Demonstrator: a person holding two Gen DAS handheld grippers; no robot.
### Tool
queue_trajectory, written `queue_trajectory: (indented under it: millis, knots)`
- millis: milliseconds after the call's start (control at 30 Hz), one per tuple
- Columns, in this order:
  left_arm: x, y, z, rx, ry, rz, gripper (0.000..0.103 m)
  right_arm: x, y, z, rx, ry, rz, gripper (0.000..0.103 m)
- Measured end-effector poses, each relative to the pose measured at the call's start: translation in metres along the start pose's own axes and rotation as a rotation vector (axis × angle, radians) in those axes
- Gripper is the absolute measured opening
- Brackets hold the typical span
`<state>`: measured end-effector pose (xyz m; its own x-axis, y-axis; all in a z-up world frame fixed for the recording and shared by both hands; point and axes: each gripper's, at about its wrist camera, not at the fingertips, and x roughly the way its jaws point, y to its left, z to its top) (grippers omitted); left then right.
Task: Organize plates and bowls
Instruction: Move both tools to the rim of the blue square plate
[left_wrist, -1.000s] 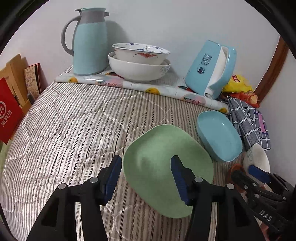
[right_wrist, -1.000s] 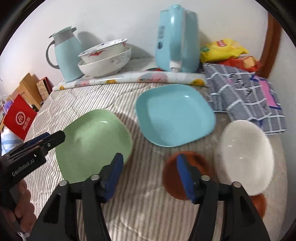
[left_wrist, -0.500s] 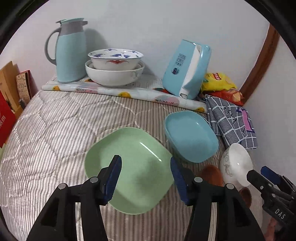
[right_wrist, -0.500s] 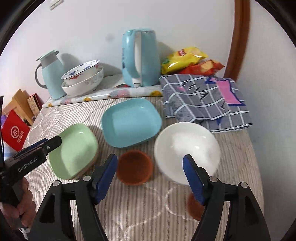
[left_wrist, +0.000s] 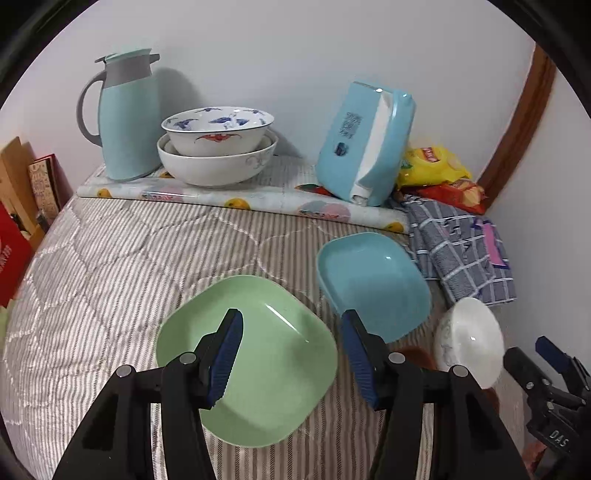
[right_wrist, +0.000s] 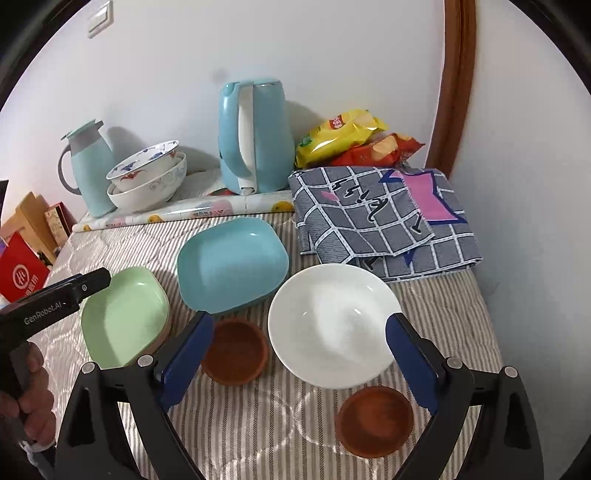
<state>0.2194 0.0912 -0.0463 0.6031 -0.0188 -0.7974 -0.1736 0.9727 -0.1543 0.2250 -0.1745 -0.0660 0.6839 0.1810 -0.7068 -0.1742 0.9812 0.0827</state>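
Left tool (left_wrist: 291, 352) is spread wide, holding nothing; its blue-padded fingers (left_wrist: 227, 354) hang above the pale green square plastic plate (left_wrist: 258, 365), and contact with the plate cannot be confirmed. Right tool (right_wrist: 299, 363) is also spread wide and empty, with its fingers framing the white round ceramic bowl (right_wrist: 332, 325).

All positions below are given relative to the white round ceramic bowl, as seen in the right wrist view.

- Light blue square plastic plate (right_wrist: 232, 264): just to the left and behind, rim close to the bowl rim.
- Pale green square plastic plate (right_wrist: 123, 317): further left, beyond the blue plate.
- First small brown round saucer (right_wrist: 236, 352): just to the left and slightly in front, between the bowl and the green plate.
- Second small brown round saucer (right_wrist: 375, 421): directly in front, near the bowl rim.
- Grey checked folded cloth (right_wrist: 380, 218): behind and to the right, its near edge just beside the bowl.
- Light blue electric kettle (right_wrist: 253, 136): well behind, against the wall.
- Two nested white patterned ceramic bowls (right_wrist: 147, 181): well behind and to the left, beside the light blue thermos jug (right_wrist: 88, 170).
- Yellow and red snack bags (right_wrist: 354, 142): well behind, past the cloth.

All dishes rest on the striped grey quilted bed cover (right_wrist: 258, 424). The kettle, jug and nested bowls stand on a fruit-printed plastic sheet (right_wrist: 192, 214) at the far edge.
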Motion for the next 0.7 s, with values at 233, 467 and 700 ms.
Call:
queue_trajectory:
  millis: [233, 467, 700]
  knots:
    - [0.016, -0.001, 0.009, -0.009, 0.001, -0.016, 0.053, 0.021, -0.001, 0.018, 0.041, 0.051, 0.066, 0.093]
    - [0.034, -0.002, 0.019, 0.004, 0.021, -0.024, 0.053, 0.042, 0.005, 0.035, 0.008, 0.062, 0.067, 0.09]
    - [0.056, -0.008, 0.027, 0.03, 0.042, -0.036, 0.053, 0.073, 0.012, 0.046, -0.019, 0.098, 0.057, 0.061]
